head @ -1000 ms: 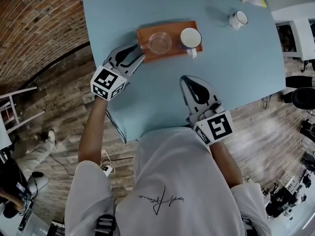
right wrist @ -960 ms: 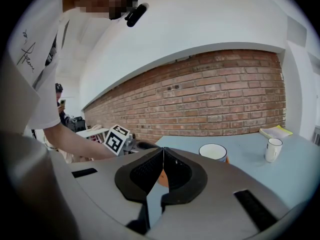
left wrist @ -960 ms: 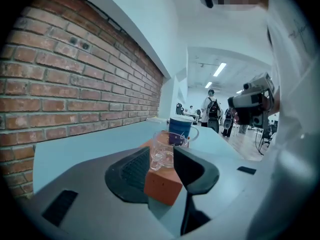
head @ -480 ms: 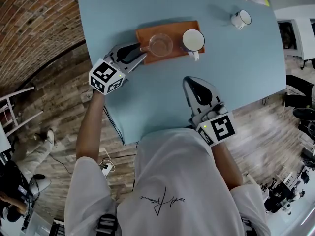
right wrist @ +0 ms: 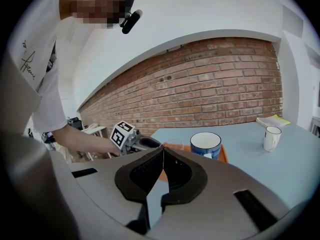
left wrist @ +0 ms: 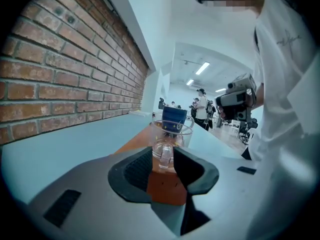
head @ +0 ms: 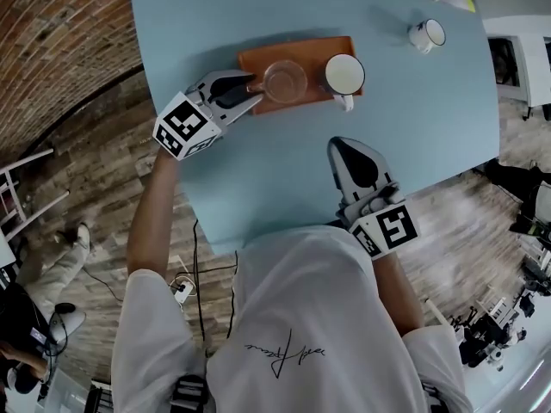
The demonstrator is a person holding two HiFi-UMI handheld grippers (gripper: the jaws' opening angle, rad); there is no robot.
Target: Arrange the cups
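Fingers (left wrist: 134,170) of the left gripper (left wrist: 163,156) are spread, and the handle of the glass (left wrist: 171,134) seems to be framed between them, untouched. The glass is set at the tray's (head: 254,58) left end, straight ahead. The right gripper (right wrist: 162,153) is shut, empty, kept by the table's (head: 258,170) near edge, farther off.

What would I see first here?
The orange tray on the blue table stands out, with a clear glass cup and a blue mug side by side on it. The left tool is at the tray's left end, open toward the glass cup. A small white mug stands alone far right.
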